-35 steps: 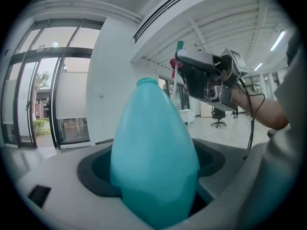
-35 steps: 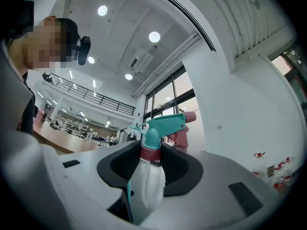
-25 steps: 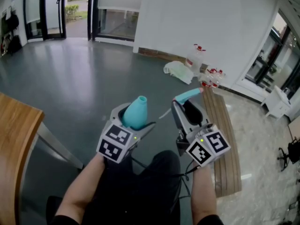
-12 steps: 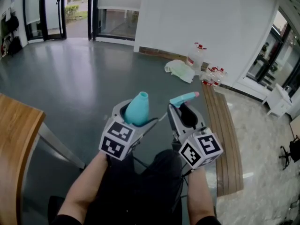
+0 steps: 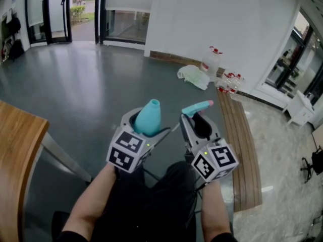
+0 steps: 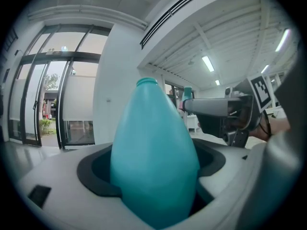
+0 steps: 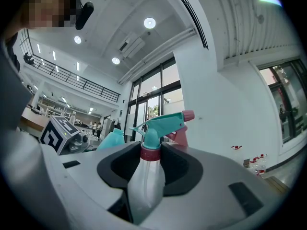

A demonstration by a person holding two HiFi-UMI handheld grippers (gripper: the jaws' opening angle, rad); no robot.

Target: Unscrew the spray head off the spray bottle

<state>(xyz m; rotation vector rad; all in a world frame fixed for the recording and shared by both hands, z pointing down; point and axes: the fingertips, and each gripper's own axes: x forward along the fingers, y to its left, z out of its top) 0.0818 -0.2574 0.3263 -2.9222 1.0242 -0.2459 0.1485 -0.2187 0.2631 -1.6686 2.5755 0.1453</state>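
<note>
A teal bottle with a bare, open neck stands upright between the jaws of my left gripper, which is shut on its body. In the left gripper view the teal bottle fills the middle between the pads of the left gripper. My right gripper sits just to its right, apart from it. It is shut on a pale translucent stem under the spray head. In the right gripper view the spray head shows a teal trigger, pink nozzle and red collar above the right gripper.
A wooden table edge lies at the left. A slatted wooden bench runs along the right. Plastic bottles and a crumpled cloth lie by the far wall. The person's dark trousers are below both grippers.
My right gripper with the spray head has shifted a little left and nearer to the bottle, then settled. The left gripper and bottle have barely moved.
</note>
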